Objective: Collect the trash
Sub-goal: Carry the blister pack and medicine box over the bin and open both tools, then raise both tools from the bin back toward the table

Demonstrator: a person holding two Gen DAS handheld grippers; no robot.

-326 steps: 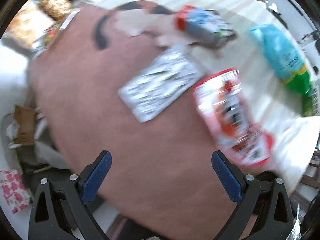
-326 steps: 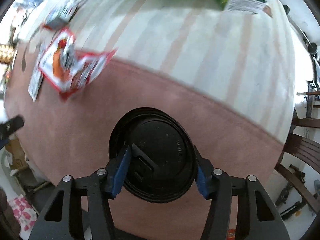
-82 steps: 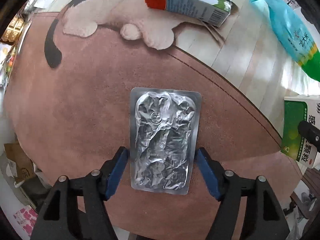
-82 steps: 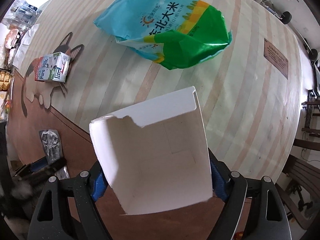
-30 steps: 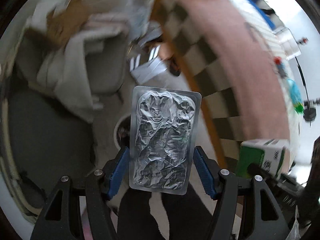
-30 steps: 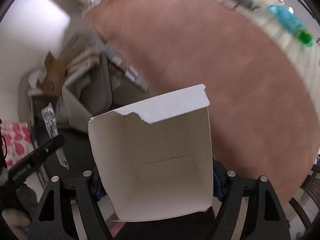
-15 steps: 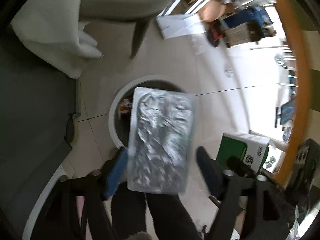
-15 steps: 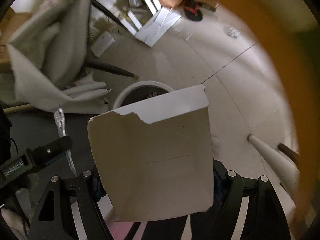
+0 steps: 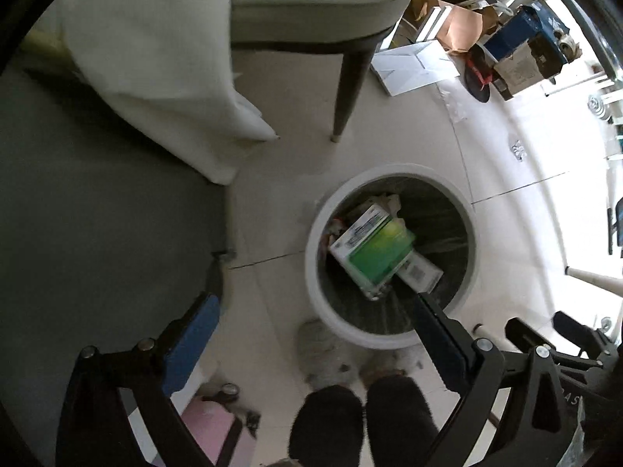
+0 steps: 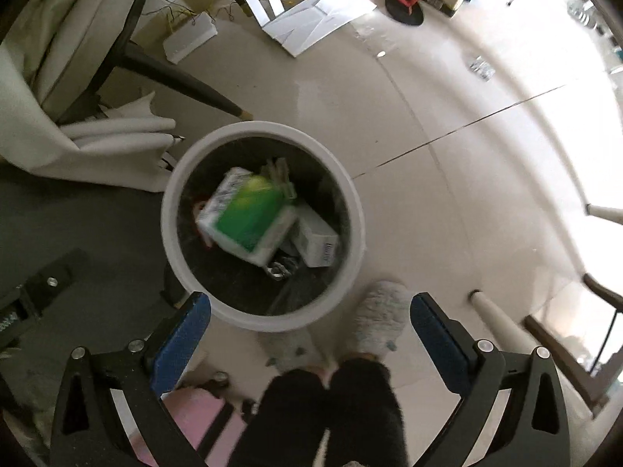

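A: What did the two views show at that moment?

B: Both pointed down at a round white trash bin [image 9: 391, 255] on the tiled floor [image 10: 447, 202]. The left gripper [image 9: 311, 346] had its jaws spread wide with nothing between them; they had just been opening. The right gripper [image 10: 309, 334] was the same: jaws just opened to their widest, empty.

A: And the trash?

B: Inside the bin. A green-and-white carton [image 10: 249, 218] lay on top, tilted, near the middle of the right wrist view, with a white box [image 10: 317, 239] just beside it on the right and a crumpled foil blister pack [image 10: 280, 266] below it. In the left wrist view the carton [image 9: 372, 251] sat right of centre.

A: So the drop looked done?

B: I'd judge so. To do it well, I'd have kept both grippers wide and over the rim until everything settled, then lifted straight up, clear of the chair leg [image 9: 344, 93] in the upper middle and the person's slippers [image 10: 375, 317] touching the bin's lower edge, before returning for more.
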